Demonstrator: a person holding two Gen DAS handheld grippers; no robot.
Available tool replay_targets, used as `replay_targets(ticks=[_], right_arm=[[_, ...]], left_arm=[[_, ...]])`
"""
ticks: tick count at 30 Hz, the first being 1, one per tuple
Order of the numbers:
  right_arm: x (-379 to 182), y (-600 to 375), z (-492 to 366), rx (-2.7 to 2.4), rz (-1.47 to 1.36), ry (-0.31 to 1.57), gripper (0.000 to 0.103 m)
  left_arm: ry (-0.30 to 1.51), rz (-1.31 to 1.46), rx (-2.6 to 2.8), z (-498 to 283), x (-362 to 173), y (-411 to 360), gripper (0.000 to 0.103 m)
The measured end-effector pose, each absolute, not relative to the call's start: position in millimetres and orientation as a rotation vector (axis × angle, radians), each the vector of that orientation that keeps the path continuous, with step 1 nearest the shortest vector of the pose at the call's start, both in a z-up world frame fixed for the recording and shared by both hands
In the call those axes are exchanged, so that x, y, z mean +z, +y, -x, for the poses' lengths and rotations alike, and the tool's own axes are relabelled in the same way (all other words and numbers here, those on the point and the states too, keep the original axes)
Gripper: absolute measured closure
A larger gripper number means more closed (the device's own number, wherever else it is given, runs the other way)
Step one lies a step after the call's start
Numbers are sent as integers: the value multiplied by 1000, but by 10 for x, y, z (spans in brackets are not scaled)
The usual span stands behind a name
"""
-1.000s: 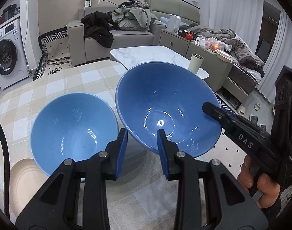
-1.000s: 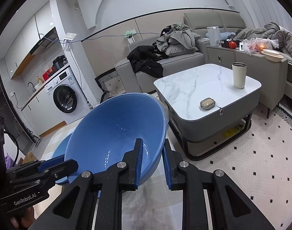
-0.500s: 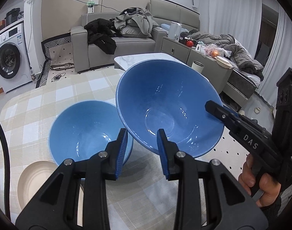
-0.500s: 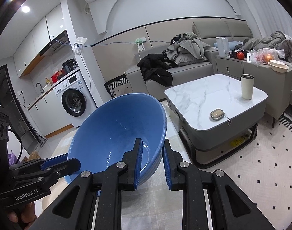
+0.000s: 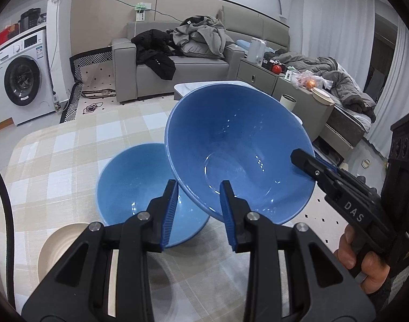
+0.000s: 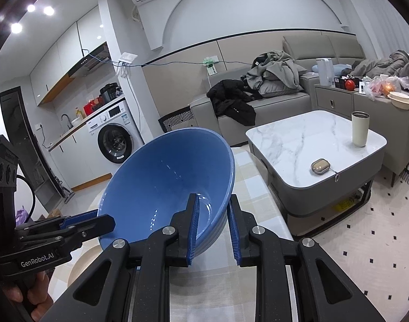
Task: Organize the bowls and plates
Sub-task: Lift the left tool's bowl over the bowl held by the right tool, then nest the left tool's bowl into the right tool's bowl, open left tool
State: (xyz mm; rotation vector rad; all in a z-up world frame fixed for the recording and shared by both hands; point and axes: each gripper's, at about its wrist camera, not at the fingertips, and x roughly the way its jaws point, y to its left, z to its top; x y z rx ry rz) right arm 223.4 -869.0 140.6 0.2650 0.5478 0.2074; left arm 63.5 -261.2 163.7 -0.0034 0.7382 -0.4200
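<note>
A large blue bowl (image 5: 239,145) hangs tilted above the table, held by its rim from two sides. My left gripper (image 5: 197,214) is shut on the near rim, one pad inside and one outside the wall. My right gripper (image 6: 213,228) is shut on the opposite rim of the same blue bowl (image 6: 164,177); in the left wrist view the right gripper (image 5: 306,162) reaches in from the right. A second blue bowl (image 5: 134,187) sits on the checked tablecloth (image 5: 56,155), partly under the lifted one. A cream plate (image 5: 56,247) lies at the near left.
The table edge runs just right of the bowls, with spotted floor beyond. A marble coffee table (image 6: 311,139) carries a cup (image 6: 360,128) and a small case (image 6: 320,165). A sofa (image 5: 183,64) and washing machine (image 5: 21,80) stand behind.
Both grippers have risen with the large blue bowl, which now tilts more and overlaps the second bowl on the table. The jaws have kept their grip.
</note>
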Motion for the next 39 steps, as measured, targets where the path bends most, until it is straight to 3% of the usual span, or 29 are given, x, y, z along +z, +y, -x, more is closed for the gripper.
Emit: replay_targets(ticks=[39], right_arm=[[1186,-7951,-2344,334,-221,557,79]], left_arm=[[753,82,-283,-862,1397,-1761,75]])
